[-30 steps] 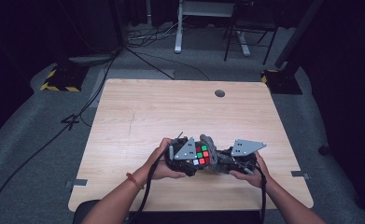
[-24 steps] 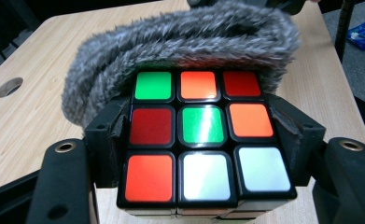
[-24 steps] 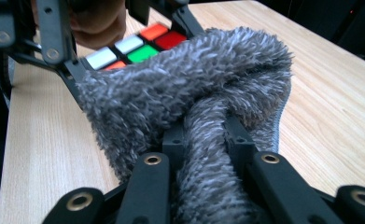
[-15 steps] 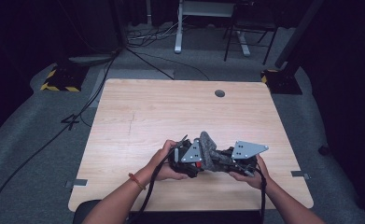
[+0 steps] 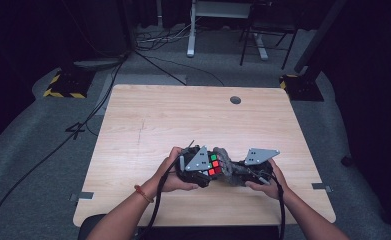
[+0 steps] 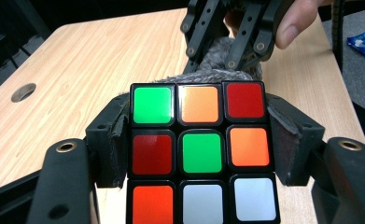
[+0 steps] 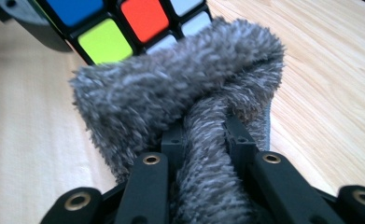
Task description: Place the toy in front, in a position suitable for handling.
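A: Cube status?
B: Scrambled puzzle cube (image 6: 201,151), black frame; face shows green, orange, red, white stickers. Left gripper (image 6: 199,140) clamps its sides, above the table (image 5: 148,120) near edge.
A: Right?
B: Right gripper (image 7: 203,135) pinches fuzzy grey cloth (image 7: 180,93), pressed against the cube.

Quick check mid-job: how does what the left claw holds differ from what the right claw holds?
The left claw clamps a rigid puzzle cube by two opposite sides; the right claw pinches a soft grey fuzzy cloth, bunched and folded. The puzzle cube shows bright coloured squares, the grey fuzzy cloth one dull grey. Both are gripped shut above the table, and the cloth presses against the cube.
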`<state>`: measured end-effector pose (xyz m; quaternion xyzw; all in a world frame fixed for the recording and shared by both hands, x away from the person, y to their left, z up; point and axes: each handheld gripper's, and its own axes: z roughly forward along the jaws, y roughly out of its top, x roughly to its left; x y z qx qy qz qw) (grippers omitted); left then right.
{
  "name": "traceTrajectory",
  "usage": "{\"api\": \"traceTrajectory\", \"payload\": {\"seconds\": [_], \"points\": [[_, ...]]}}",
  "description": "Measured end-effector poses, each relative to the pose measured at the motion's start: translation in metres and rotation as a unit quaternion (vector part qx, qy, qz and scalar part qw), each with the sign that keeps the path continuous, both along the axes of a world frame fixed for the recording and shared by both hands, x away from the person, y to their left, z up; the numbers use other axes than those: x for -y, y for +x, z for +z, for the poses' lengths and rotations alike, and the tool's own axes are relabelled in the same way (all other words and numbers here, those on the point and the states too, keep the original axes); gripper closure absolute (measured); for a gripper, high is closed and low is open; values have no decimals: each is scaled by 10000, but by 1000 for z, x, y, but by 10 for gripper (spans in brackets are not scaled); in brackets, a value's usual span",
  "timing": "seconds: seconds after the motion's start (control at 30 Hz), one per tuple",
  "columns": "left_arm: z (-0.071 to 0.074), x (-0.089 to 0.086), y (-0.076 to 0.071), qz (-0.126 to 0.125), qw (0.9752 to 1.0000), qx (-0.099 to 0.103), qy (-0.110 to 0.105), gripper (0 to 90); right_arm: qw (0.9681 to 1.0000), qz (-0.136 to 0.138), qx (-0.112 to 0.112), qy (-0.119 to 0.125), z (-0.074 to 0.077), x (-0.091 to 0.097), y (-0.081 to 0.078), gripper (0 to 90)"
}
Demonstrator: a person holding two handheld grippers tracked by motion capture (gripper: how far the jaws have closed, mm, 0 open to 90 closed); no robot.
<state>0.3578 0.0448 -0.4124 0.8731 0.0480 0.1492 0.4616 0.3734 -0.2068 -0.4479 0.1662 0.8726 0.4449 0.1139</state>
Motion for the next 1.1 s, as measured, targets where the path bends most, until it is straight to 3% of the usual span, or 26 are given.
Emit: {"api": "traceTrajectory", "payload": {"seconds": [0.23,0.5,0.63,0.83,0.93,1.1], "points": [[1,-3,1,-79,9996,-123,-235,328,9982,195,-264,512,-1,2,-1,752],[0,-6,3,-43,9997,-152,-208,323,9959,198,-278,836,3,8,-1,754],[-2,-4,3,-13,9999,-96,-103,317,9959,207,-226,855,5,7,-2,755],[-10,6,-1,95,9990,109,420,324,9944,273,-147,1009,12,10,-4,755],[-11,8,0,120,9987,155,477,329,9964,224,-21,817,13,8,-6,755],[-12,8,0,164,9983,140,542,330,9972,163,-61,733,11,8,-4,755]]}}
